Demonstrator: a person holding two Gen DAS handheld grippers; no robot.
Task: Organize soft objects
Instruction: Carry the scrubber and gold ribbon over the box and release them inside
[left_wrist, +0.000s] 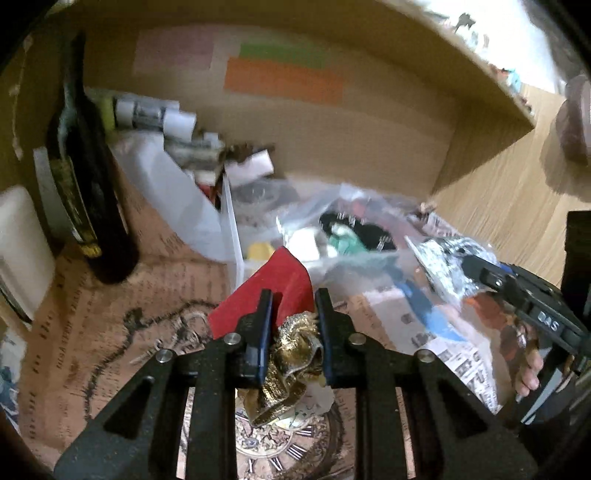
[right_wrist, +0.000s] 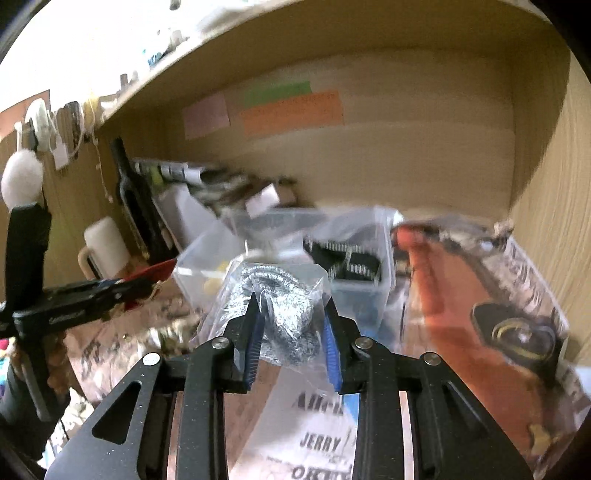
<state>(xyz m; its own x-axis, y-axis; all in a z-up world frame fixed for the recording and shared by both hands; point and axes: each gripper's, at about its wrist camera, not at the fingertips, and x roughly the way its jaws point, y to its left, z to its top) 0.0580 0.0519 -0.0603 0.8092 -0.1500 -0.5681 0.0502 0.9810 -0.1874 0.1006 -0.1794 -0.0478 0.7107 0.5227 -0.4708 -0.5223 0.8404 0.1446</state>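
My left gripper (left_wrist: 293, 299) is shut on a red soft piece (left_wrist: 273, 284) with gold trim (left_wrist: 291, 354) hanging below it, held above the paper-lined shelf floor. My right gripper (right_wrist: 291, 302) is shut on a clear bag of silver steel wool (right_wrist: 280, 302); it also shows at the right of the left wrist view (left_wrist: 447, 269). The left gripper with the red piece (right_wrist: 155, 271) shows at the left of the right wrist view.
A dark bottle (left_wrist: 85, 177) stands at the left, with white rolls (left_wrist: 155, 114) behind it. A clear plastic box (right_wrist: 332, 266) holds black parts. An orange bagged item (right_wrist: 476, 317) lies at the right. Shelf walls close in at the back and right.
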